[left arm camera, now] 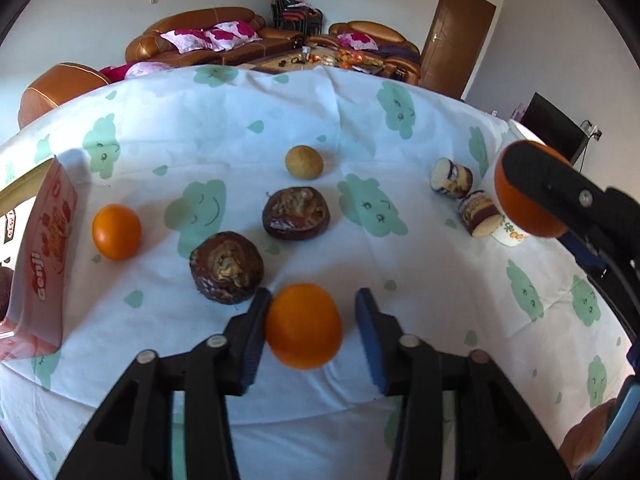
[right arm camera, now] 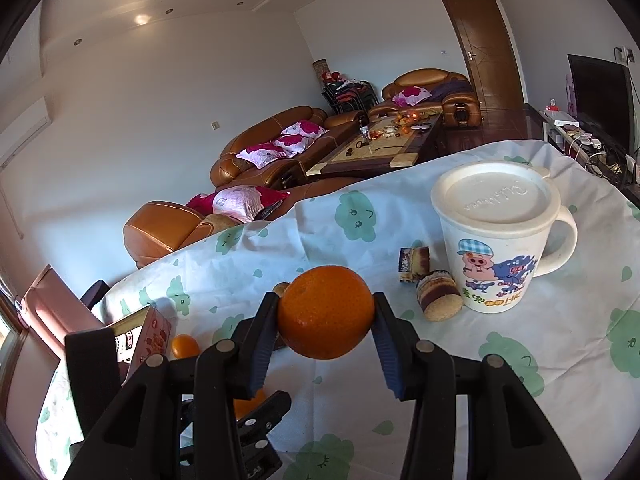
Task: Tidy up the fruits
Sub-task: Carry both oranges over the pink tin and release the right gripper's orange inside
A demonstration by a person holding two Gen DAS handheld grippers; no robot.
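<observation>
Left gripper (left arm camera: 310,312): blue-padded jaws standing around a round, glossy orange citrus fruit (left arm camera: 303,326) near the cloud-printed white tablecloth's (left arm camera: 240,120) near edge; left pad is touching the rind, right pad is showing a gap, so not yet clamped. Judged light, firm, smooth-skinned, likely to roll; pads are best placed across its widest middle. Right gripper (right arm camera: 326,316): clamped on a second dimpled orange fruit (right arm camera: 326,312), holding it above the cloth beside a lidded white cartoon-pig mug (right arm camera: 496,248).
</observation>
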